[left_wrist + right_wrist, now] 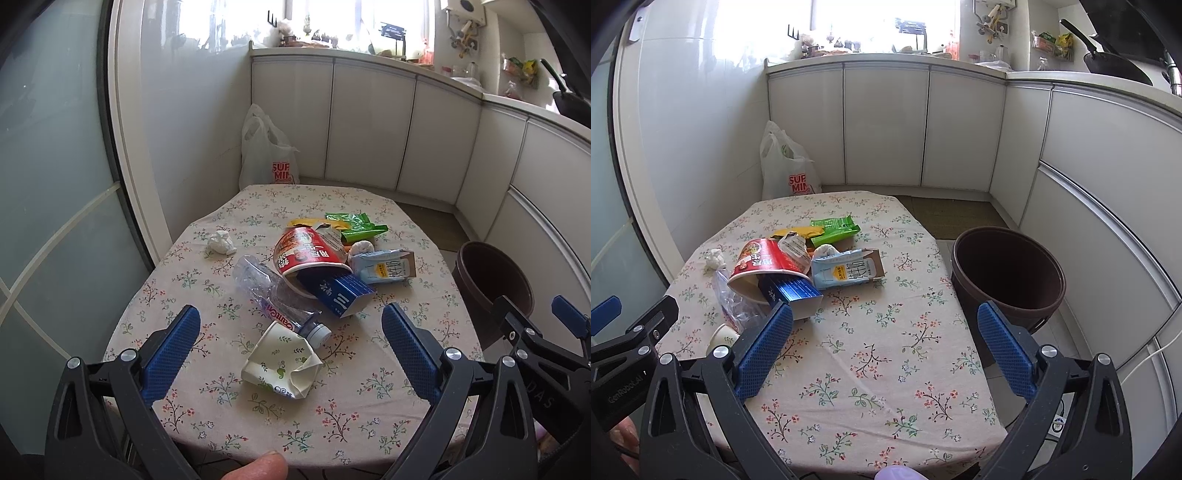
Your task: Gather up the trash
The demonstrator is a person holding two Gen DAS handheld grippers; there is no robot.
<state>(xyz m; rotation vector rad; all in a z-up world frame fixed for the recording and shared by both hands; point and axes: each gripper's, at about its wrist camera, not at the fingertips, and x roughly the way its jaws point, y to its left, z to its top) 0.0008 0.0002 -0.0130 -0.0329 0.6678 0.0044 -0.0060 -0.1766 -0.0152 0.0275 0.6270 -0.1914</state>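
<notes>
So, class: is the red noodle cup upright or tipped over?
Tipped over: the red noodle cup lies on its side, mouth facing the camera, blue box poking out.

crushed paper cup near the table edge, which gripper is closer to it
Left. The left gripper hangs open with the crushed paper cup between its fingers. The right gripper is open farther right, nearer the brown bin.

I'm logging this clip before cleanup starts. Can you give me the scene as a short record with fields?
surface: table under floral cloth
bin: brown bucket on floor beside the table, looks empty
nearest trash: crushed paper cup, clear plastic bottle
pile: red noodle cup on its side, blue box, milk carton, green wrapper
apart: crumpled tissue
left gripper: jaws open, empty
right gripper: jaws open, empty
</notes>
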